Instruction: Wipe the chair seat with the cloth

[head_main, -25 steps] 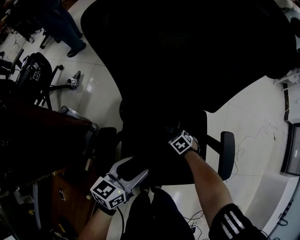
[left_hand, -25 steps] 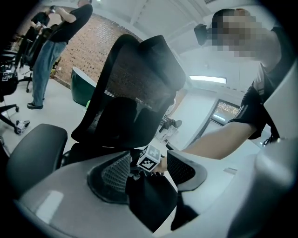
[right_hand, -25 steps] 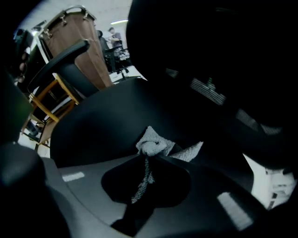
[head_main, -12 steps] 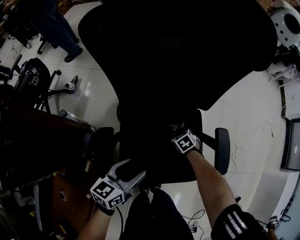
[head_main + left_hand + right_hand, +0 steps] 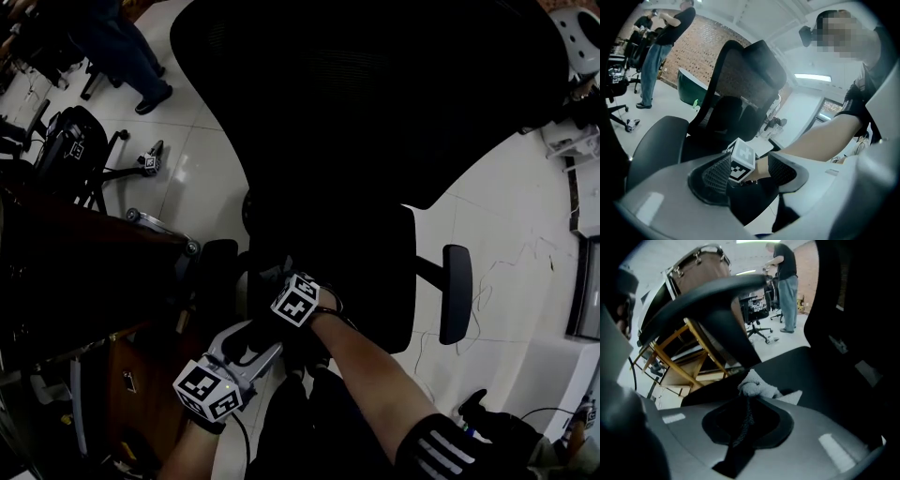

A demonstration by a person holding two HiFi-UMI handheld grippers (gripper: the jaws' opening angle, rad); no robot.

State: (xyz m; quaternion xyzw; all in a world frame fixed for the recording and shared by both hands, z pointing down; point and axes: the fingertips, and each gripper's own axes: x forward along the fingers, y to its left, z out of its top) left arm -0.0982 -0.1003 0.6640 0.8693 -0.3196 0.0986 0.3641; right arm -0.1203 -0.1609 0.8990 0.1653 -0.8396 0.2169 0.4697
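Note:
The black office chair seat point(image 5: 361, 272) fills the middle of the head view under its tall backrest point(image 5: 375, 94). My right gripper point(image 5: 277, 283) is low over the seat's left side, close to the left armrest point(image 5: 214, 272). In the right gripper view it point(image 5: 747, 401) is shut on a pale grey cloth point(image 5: 757, 387) whose bunched end rests on the seat point(image 5: 801, 366). My left gripper point(image 5: 262, 339) hangs at the seat's front left corner, open and holding nothing. In the left gripper view its wide-apart jaws point(image 5: 750, 173) frame the right gripper's marker cube point(image 5: 740, 161).
A dark wooden desk point(image 5: 84, 281) stands just left of the chair. The right armrest point(image 5: 457, 291) juts out over white floor tiles with thin cables point(image 5: 506, 272). Another office chair point(image 5: 70, 141) and a standing person point(image 5: 122, 47) are at the far left.
My right gripper has slid left across the seat with the cloth, from the middle right toward the left armrest and near the left gripper. The left gripper has barely moved.

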